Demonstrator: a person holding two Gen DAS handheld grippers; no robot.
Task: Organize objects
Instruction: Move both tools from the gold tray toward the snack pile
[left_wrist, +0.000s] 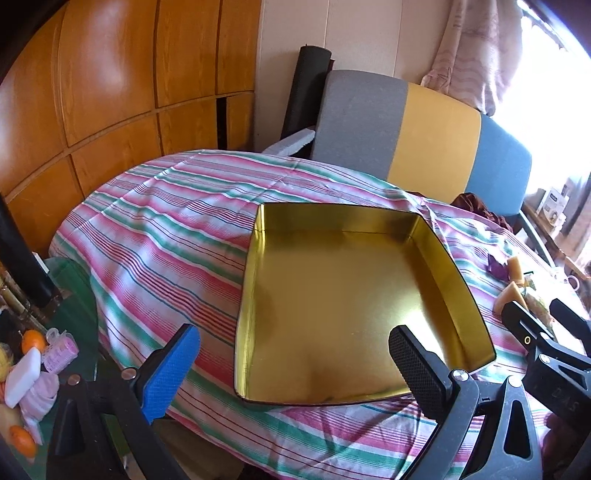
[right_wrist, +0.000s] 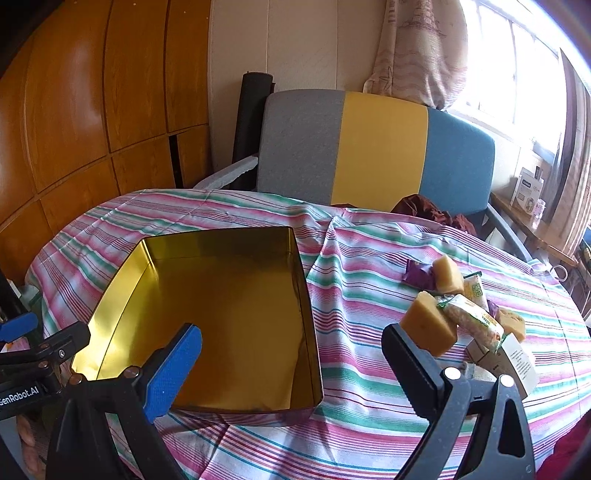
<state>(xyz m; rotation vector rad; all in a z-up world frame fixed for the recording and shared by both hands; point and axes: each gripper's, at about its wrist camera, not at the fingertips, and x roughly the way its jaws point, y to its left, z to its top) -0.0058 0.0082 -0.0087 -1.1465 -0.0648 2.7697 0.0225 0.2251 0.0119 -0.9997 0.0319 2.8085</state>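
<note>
Gold lining gleams inside the shallow, empty tin (left_wrist: 343, 291) on the striped cloth (left_wrist: 155, 236) over the worktop in the left wrist view, where the left gripper (left_wrist: 291, 373) tilts down over the tin's near edge, jaws spread wide and holding nothing. In the right wrist view the tin sits left of a cluster of wrapped snacks (right_wrist: 469, 314), and the right gripper (right_wrist: 291, 373) angles down between them, jaws wide apart and empty.

We see glossy wooden wall panels (right_wrist: 92, 110) at far left, a grey, yellow and blue chair back (right_wrist: 376, 151) behind the striped tabletop (right_wrist: 369, 369), and a bright curtained window (right_wrist: 517, 74) at right.
</note>
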